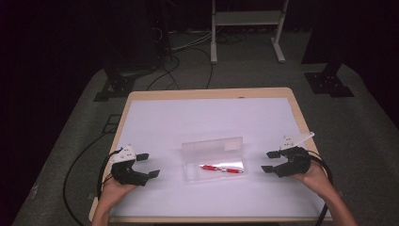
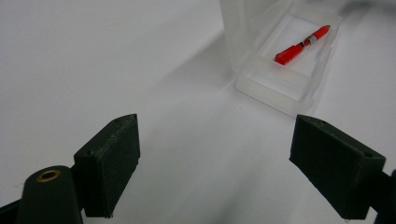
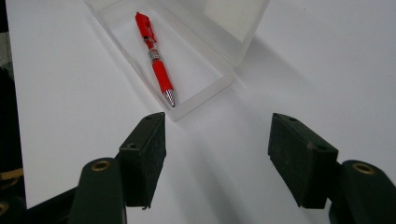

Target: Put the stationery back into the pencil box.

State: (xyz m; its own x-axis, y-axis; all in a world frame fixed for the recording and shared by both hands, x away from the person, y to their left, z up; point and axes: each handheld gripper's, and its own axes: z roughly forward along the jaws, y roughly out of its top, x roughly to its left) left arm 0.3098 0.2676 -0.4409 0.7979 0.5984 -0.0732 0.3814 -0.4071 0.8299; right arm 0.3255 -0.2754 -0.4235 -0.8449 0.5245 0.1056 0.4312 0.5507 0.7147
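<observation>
Tongs sit on either side of a clear plastic case [image 1: 214,160] on the white-topped bench [image 1: 207,117], seen from the high view. The left tongs [image 1: 148,165] are held in the person's left hand [image 1: 115,188] near the bench's front left, jaws spread wide and gripping nothing, pointing toward the case. The right tongs [image 1: 268,161] are held in the right hand [image 1: 313,176] at the front right, jaws likewise wide apart and empty, also pointing toward the case. Both stay well apart from the case, one on each side. The case lies open in the middle of the bench, a little nearer the person, with its lid [image 1: 212,144] standing up along the far edge. Inside the tray lies a red pen [image 1: 221,168], flat along the length of the case. In the left gripper view the two black jaws rise from the bottom with bare white surface between them, and the case [image 2: 280,88] shows at the upper right with the pen [image 2: 301,45] in it, clip end nearer this camera. In the right gripper view the jaws frame bare surface too; the case [image 3: 205,88] lies at the upper left, just beyond the left jaw, and the pen [image 3: 156,63] rests in it with its metal tip toward this camera. Black cables [image 1: 75,165] trail from the tongs down off the bench's front edge.
</observation>
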